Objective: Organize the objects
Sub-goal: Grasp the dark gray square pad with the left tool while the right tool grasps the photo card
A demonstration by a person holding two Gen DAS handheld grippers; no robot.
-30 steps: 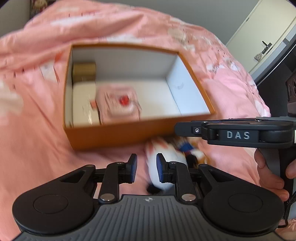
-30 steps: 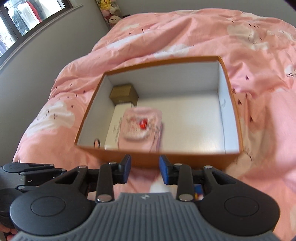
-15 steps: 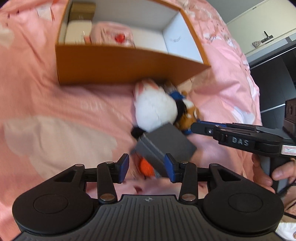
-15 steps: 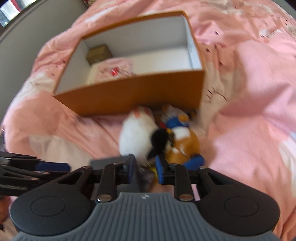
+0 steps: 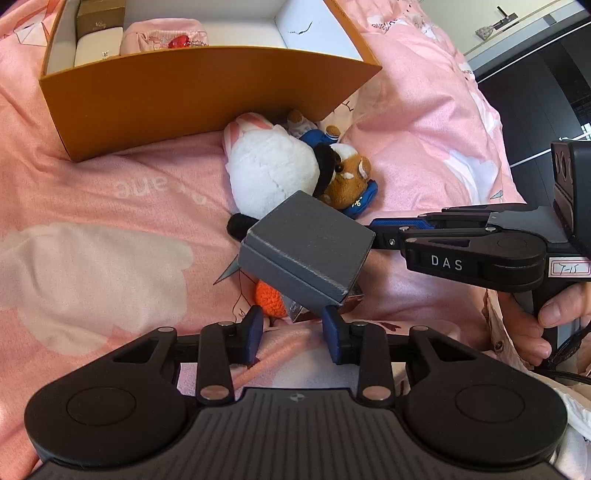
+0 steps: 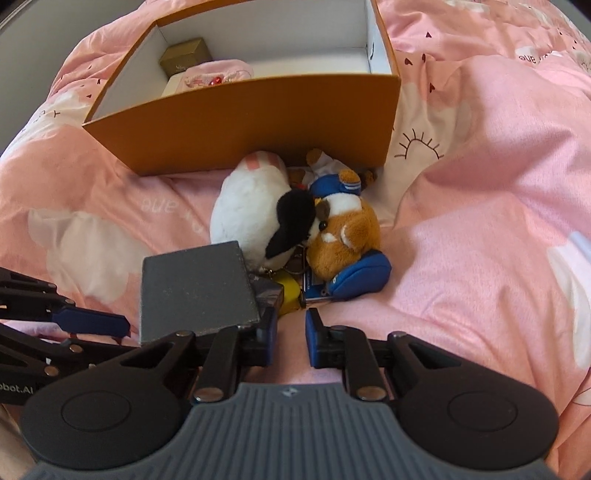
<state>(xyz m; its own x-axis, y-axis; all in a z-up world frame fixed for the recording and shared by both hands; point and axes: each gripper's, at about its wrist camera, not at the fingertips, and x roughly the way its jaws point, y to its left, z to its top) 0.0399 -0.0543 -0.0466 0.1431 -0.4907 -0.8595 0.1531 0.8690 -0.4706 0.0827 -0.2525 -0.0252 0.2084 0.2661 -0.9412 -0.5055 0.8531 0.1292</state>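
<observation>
- Your left gripper [image 5: 293, 334] is nearest. Its jaws have just been closing, yet they stand apart with only bedding between them, just short of the grey box [image 5: 306, 247].
- Your right gripper [image 6: 291, 332] has just been closing too. A narrow gap is left and it pinches nothing; one finger sits at the grey box's corner.
- Its side reads "DAS" [image 5: 447, 263], with a handwritten sticker that looks like "7-15". Your left gripper shows "bot.AI" at the edge of the right wrist view.
- The grey box lies tilted on the pile, over an orange crocheted piece [image 5: 269, 299] and a yellow item [image 6: 288, 291]. None of these are packed yet.
- Beyond it, the white plush [image 5: 269, 173] and brown plush [image 5: 349, 177] lie against the orange carton [image 5: 184, 103], outside it.
- Inside the carton, already stowed: a white case [image 5: 98, 46], a pink pouch [image 5: 162, 33] and a gold box [image 5: 99, 16]. Its lettering is too small to read.
- I judge you under halfway.
</observation>
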